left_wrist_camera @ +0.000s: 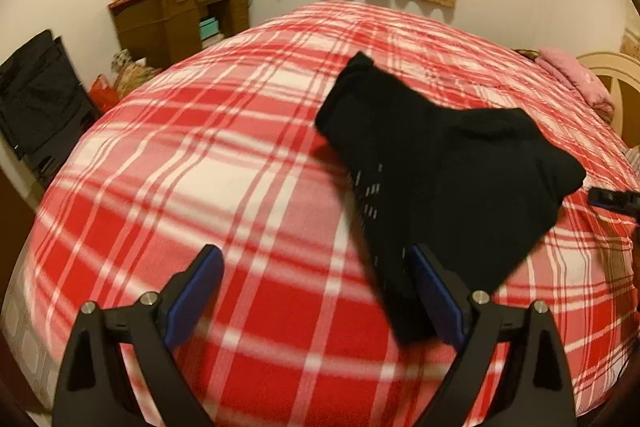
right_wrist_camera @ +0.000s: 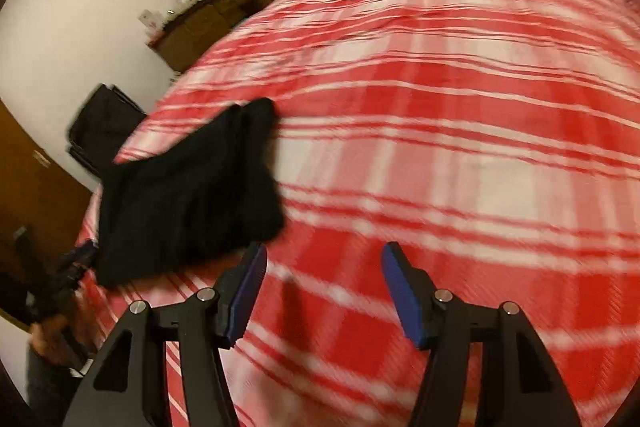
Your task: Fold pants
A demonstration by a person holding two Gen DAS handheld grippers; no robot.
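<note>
Pants are lying on the bed's red-and-white plaid blanket as a compact black bundle, w/ layers stacked on each other, so we're judging the fold as mostly or fully done. Edges aren't square though: one corner is sticking out toward the far side of the bed, and a narrower strip w/ small pale marks is trailing back toward us in the left wrist view. Whether another fold or just a tidy-up is left, we can't say; blur is hiding the creases.

We're holding the left claw wide, nothing between the pads. The trailing end of the pants is sitting just beside its right-hand finger in that view, maybe overlapping it, but we're not gripping cloth. The main bundle is lying ahead and to the right of that claw.

We're keeping the right claw parted to a middling gap, also empty, only blanket showing between the fingers. In the right wrist view the pants are sitting ahead and to the left, the near edge close to the left-hand finger, apart from it as far as we're seeing.
</note>
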